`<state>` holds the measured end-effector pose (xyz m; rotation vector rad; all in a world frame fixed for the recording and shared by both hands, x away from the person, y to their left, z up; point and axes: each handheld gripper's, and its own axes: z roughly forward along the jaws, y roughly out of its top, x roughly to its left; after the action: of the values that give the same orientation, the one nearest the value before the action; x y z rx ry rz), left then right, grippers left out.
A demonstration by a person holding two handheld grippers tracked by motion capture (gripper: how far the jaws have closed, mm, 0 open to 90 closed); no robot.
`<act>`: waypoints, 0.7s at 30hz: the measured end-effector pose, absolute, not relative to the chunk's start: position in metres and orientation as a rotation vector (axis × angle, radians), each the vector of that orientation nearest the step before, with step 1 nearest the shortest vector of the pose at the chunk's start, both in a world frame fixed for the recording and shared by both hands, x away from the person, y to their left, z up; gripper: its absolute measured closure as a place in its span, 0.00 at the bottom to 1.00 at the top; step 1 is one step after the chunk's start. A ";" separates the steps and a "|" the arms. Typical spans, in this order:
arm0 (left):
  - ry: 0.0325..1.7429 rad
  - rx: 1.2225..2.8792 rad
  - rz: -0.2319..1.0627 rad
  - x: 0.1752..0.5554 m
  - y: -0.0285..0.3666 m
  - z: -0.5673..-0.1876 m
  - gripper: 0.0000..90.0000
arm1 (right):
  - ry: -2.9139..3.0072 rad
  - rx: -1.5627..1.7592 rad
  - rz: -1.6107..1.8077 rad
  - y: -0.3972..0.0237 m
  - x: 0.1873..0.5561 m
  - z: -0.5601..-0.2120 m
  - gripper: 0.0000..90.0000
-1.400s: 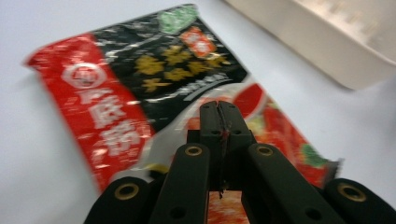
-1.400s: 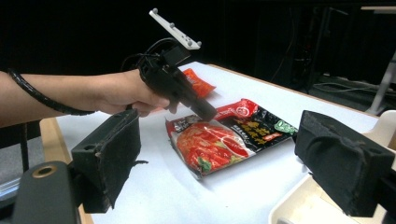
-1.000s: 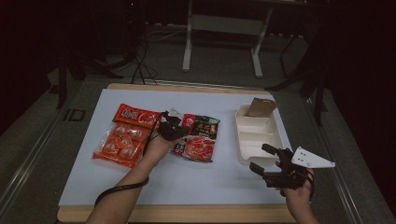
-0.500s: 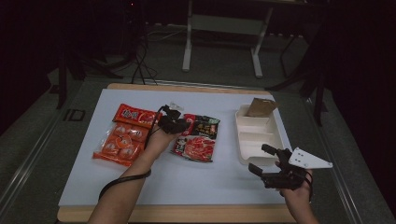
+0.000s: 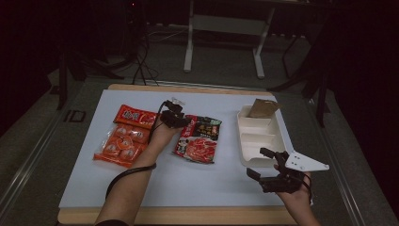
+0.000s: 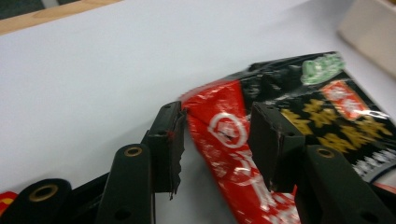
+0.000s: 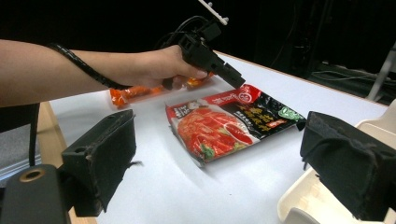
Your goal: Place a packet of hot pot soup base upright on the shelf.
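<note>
orange multipack: lay at far left of the white mat, individually wrapped orange pieces inside; print too small to read.
red packet: lay just behind the multipack, touching or overlapping it; yellow lettering seen, not legible.
left gripper: jaws parted a moderate way, straddling the top corner of the red-and-black pouch; corner sat between the pads, not yet pinched; nothing held.
red-and-black pouch, position: lay flat mid-mat, between the orange multipack and the white tray, near but apart from the tray.
pouch label: red panel with a round white emblem, gold characters on black, a green badge at the top corner, a small orange box; food photo on lower half in the right gripper view; characters not readable.
risk, grip: only a thin corner seam lay between the pads; closing there judged likely to slip off or crumple the glossy film.
risk, lift: held by one corner, the pouch judged likely to swing and hang, possibly dragging against the red packet close by.
white tray: compartments, a brown paper item in the far one; near ones bare.
right gripper: jaws wide apart, empty, hovering near the tray's front corner; judged able to knock the tray if swung left.
</note>
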<state>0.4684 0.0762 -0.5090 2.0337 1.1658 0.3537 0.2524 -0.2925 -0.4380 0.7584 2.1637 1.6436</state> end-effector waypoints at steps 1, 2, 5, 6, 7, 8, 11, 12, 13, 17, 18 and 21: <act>1.173 2.036 0.357 0.471 0.076 -0.511 0.62 | 2.167 0.762 1.646 -0.293 0.253 -0.438 0.11; 1.174 2.047 0.360 0.473 0.076 -0.512 0.62 | 2.165 0.768 1.646 -0.293 0.253 -0.438 0.12; 1.181 2.039 0.340 0.477 0.075 -0.517 0.62 | 2.168 0.776 1.658 -0.294 0.253 -0.438 0.14; 1.184 2.035 0.330 0.478 0.074 -0.519 0.62 | 2.169 0.774 1.655 -0.294 0.253 -0.438 0.14; 1.182 2.042 0.316 0.479 0.073 -0.520 0.62 | 2.167 0.776 1.658 -0.294 0.253 -0.438 0.14; 1.182 2.055 0.324 0.480 0.071 -0.522 0.62 | 2.167 0.776 1.658 -0.294 0.253 -0.438 0.14; 1.199 2.060 0.300 0.484 0.072 -0.526 0.61 | 2.166 0.779 1.656 -0.295 0.253 -0.438 0.14; 1.206 2.063 0.285 0.485 0.072 -0.528 0.61 | 2.166 0.779 1.659 -0.295 0.253 -0.438 0.14; 1.202 2.065 0.286 0.485 0.073 -0.529 0.61 | 2.166 0.778 1.658 -0.295 0.253 -0.438 0.14; 1.205 2.088 0.322 0.485 0.066 -0.530 0.62 | 2.166 0.780 1.660 -0.296 0.254 -0.438 0.14; 1.203 2.099 0.319 0.486 0.066 -0.531 0.63 | 2.165 0.782 1.660 -0.296 0.254 -0.438 0.14; 1.196 2.118 0.313 0.487 0.063 -0.531 0.69 | 2.164 0.779 1.661 -0.296 0.254 -0.438 0.14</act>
<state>0.4867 0.0634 -0.5311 2.1180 1.1957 0.3135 0.2541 -0.2956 -0.4382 0.7790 2.1644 1.6615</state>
